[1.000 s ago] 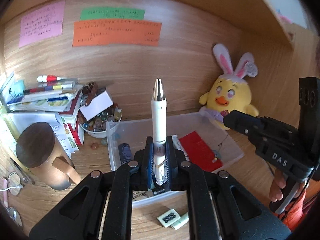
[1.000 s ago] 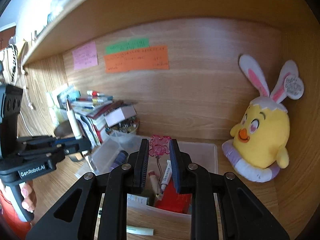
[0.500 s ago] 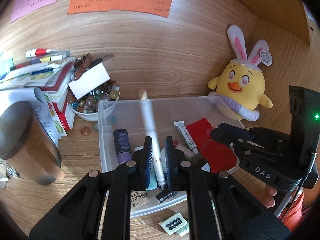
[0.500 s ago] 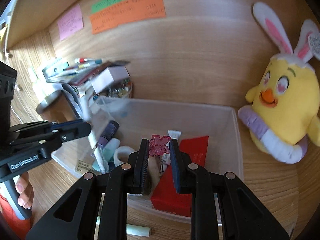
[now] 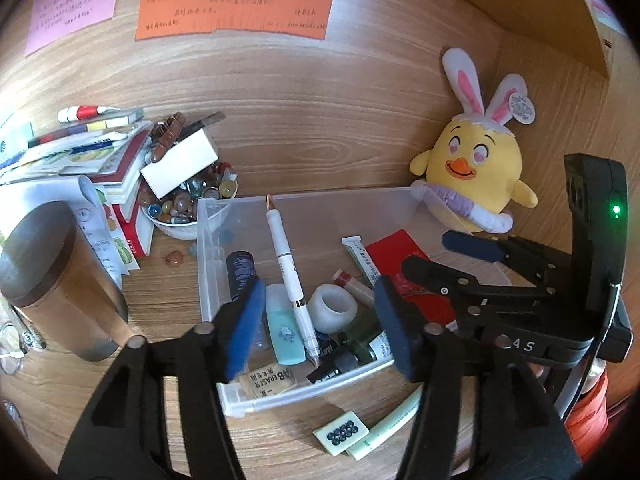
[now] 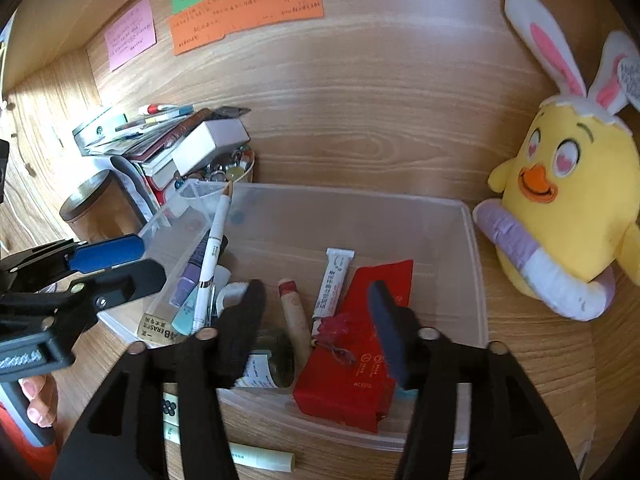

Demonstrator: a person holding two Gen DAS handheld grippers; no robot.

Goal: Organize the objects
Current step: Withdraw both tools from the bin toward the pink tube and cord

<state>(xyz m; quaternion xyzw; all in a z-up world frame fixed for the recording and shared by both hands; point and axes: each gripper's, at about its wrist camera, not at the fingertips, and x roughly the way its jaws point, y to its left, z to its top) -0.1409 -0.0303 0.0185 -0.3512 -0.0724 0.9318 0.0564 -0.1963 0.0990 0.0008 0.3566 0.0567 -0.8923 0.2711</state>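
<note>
Left wrist view: both grippers' jaws have just opened wide and empty, the white pen (image 5: 289,276) now dropped inside the clear plastic bin (image 5: 304,198).

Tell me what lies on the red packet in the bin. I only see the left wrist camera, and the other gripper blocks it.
Observer: A small pink charm on a string lies on the red packet, inside the clear bin.
Visitor: Is the right gripper holding it?
Observer: No. The right gripper has just been opening its jaws; the charm lies in the gap between them, and the pads do not touch it.
Visitor: Anything else I miss?
Observer: A person's fingers show at the lower left edge of the right wrist view.
</note>
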